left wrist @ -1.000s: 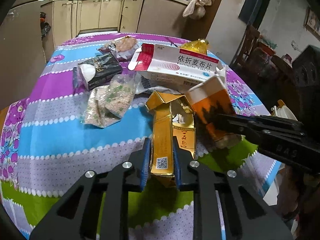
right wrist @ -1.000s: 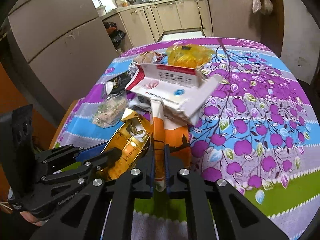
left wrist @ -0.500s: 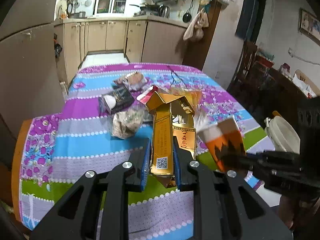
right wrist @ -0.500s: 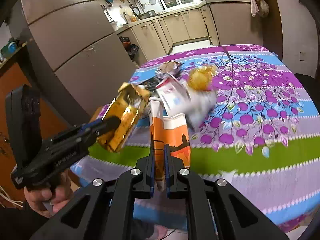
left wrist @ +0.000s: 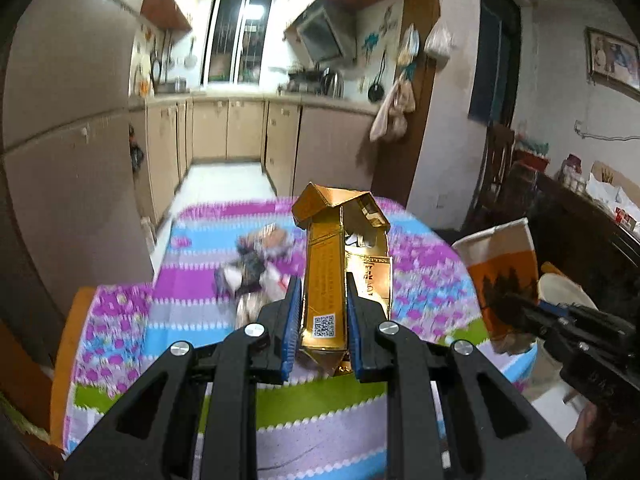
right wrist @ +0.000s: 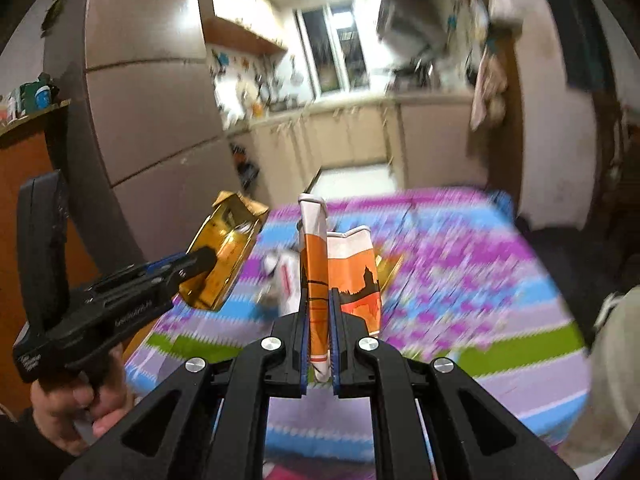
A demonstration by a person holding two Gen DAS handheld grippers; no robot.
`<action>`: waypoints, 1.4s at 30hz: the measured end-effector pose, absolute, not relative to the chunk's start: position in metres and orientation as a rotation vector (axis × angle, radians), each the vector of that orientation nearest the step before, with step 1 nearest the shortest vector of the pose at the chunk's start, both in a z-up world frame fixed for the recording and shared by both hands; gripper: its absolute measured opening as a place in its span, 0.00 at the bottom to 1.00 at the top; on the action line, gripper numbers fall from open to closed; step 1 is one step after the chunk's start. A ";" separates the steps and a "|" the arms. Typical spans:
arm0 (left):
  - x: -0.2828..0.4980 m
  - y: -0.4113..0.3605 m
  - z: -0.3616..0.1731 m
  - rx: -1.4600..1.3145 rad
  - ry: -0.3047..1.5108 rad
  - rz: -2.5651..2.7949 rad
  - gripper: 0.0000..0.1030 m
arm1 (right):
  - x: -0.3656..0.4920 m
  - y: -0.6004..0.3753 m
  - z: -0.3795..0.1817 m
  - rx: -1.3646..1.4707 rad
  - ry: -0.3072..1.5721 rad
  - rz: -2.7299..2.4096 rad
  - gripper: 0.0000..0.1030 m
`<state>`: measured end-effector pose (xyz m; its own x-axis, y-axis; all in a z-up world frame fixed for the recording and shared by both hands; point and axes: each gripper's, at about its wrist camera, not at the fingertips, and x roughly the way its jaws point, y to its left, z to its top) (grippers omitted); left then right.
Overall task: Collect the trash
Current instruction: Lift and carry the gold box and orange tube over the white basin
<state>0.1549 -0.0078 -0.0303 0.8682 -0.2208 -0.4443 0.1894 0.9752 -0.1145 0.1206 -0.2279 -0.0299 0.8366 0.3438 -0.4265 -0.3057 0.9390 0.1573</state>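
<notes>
Blurred wrappers (left wrist: 256, 268) clutter the table (left wrist: 192, 312) middle; its striped near edge lies bare for passing tongs.

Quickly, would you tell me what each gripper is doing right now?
Left gripper: shut on the gold carton.
Right gripper: shut on the flattened orange paper cup.

A: What do you have past your work?
B: You face a surface (left wrist: 192, 292) under a striped purple floral cloth, beige cabinets (left wrist: 224, 128), a window (left wrist: 236, 52) and a range hood (left wrist: 324, 36).
A: And to your right?
B: A framed picture (left wrist: 612, 60), towels (left wrist: 394, 108) hanging on a wooden post.
</notes>
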 end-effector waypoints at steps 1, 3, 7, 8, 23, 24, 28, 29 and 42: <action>0.153 -0.013 -0.025 -0.063 0.454 -0.214 0.19 | 0.118 -0.231 -0.024 0.076 0.449 0.329 0.08; 0.150 -0.023 -0.014 -0.047 0.418 -0.219 0.19 | 0.111 -0.239 -0.012 0.058 0.411 0.290 0.08; 0.146 -0.053 0.004 -0.027 0.368 -0.269 0.19 | 0.100 -0.262 0.007 0.034 0.360 0.208 0.08; 0.146 -0.059 0.006 -0.025 0.363 -0.281 0.19 | 0.096 -0.271 0.013 0.030 0.348 0.180 0.08; 0.150 -0.203 0.033 0.036 0.320 -0.517 0.19 | 0.050 -0.417 0.046 0.062 0.300 -0.123 0.08; 0.149 -0.214 0.034 0.041 0.319 -0.535 0.19 | 0.050 -0.427 0.046 0.064 0.301 -0.137 0.08; 0.146 -0.252 0.036 0.065 0.319 -0.591 0.19 | 0.041 -0.473 0.046 0.067 0.312 -0.209 0.08; 0.146 -0.262 0.036 0.075 0.321 -0.606 0.19 | 0.039 -0.485 0.047 0.069 0.317 -0.226 0.08; 0.163 -0.359 0.013 0.153 0.448 -0.725 0.19 | 0.059 -0.618 0.028 0.155 0.492 -0.305 0.08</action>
<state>0.1629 -0.3590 0.0127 0.6586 -0.6056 -0.4466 0.6702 0.7420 -0.0177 0.0592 -0.6179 0.0282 0.8374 -0.2500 -0.4861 0.3240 0.9432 0.0730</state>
